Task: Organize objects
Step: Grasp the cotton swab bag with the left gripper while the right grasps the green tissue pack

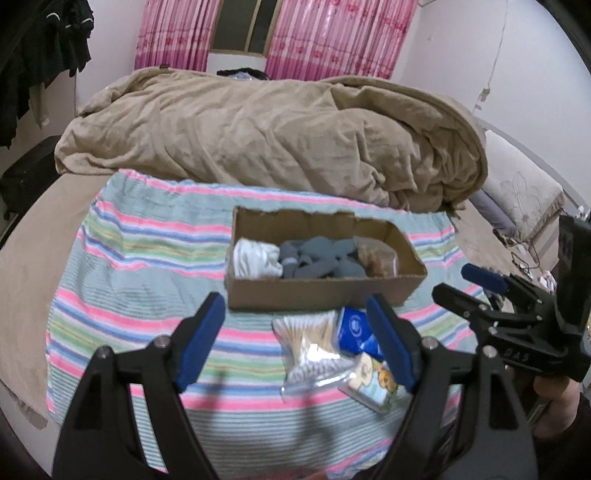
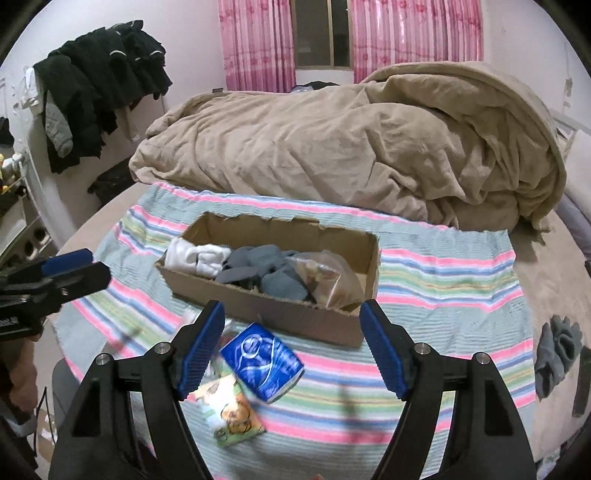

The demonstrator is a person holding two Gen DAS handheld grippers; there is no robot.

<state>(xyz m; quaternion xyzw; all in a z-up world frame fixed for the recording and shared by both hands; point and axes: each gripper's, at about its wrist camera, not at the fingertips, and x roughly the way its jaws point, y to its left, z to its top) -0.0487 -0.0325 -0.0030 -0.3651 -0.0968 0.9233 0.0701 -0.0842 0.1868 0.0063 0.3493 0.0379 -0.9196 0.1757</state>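
A: How are the jaws set?
B: The left gripper [image 1: 295, 341] and right gripper [image 2: 291, 349] are both spread wide; nothing is held.
A: Where is the cardboard box [image 2: 258, 308] found?
B: On the striped towel [image 2: 443, 280], with the blue tissue pack [image 2: 262, 363] lying just before it.

A home bedroom is shown: a bed [image 2: 535, 258] is covered by a rumpled tan duvet [image 2: 351, 147] and a striped towel [image 2: 443, 280], pink curtains [image 2: 413, 33] are hung at the window [image 2: 321, 33], and dark clothes [image 2: 103, 74] (some with pale trim) are draped at the wall.
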